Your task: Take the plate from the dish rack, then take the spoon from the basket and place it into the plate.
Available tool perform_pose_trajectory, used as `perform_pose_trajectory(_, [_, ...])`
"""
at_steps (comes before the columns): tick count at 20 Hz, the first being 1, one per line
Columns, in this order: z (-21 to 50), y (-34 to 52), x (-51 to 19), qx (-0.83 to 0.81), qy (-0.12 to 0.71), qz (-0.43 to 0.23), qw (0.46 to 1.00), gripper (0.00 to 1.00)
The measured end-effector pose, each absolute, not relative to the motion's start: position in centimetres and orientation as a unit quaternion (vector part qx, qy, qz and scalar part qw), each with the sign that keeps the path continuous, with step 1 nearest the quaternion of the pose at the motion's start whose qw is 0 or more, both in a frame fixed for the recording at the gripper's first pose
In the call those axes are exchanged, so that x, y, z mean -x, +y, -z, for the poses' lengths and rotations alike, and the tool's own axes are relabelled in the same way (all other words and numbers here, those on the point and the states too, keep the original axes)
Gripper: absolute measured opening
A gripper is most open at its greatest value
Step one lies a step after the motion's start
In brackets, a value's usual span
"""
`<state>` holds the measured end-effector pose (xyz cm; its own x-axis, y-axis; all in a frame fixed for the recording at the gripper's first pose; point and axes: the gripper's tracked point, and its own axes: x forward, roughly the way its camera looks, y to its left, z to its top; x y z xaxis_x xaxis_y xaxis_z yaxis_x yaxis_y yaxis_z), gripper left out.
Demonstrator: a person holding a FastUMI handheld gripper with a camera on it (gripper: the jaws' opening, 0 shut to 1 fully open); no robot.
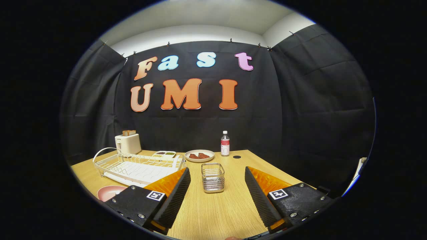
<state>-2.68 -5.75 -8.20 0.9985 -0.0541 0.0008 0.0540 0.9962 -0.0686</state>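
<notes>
Looking forward along our fingers (217, 196), we hold them wide apart, gripping nothing, above the pale wooden bench (217, 213). Just ahead, between them, stands the small square wire basket (212, 177); whether a spoon lies inside we cannot tell. To the left sits the white wire dish rack (138, 166), and a pink round plate (110, 192) lies on the bench beside its near edge.
</notes>
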Motion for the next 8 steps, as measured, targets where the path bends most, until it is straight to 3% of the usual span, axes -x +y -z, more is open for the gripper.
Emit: perform_pose_trajectory(8, [7.55, -5.53, 2.83, 0.037, -0.009, 0.023, 0.999, 0.97])
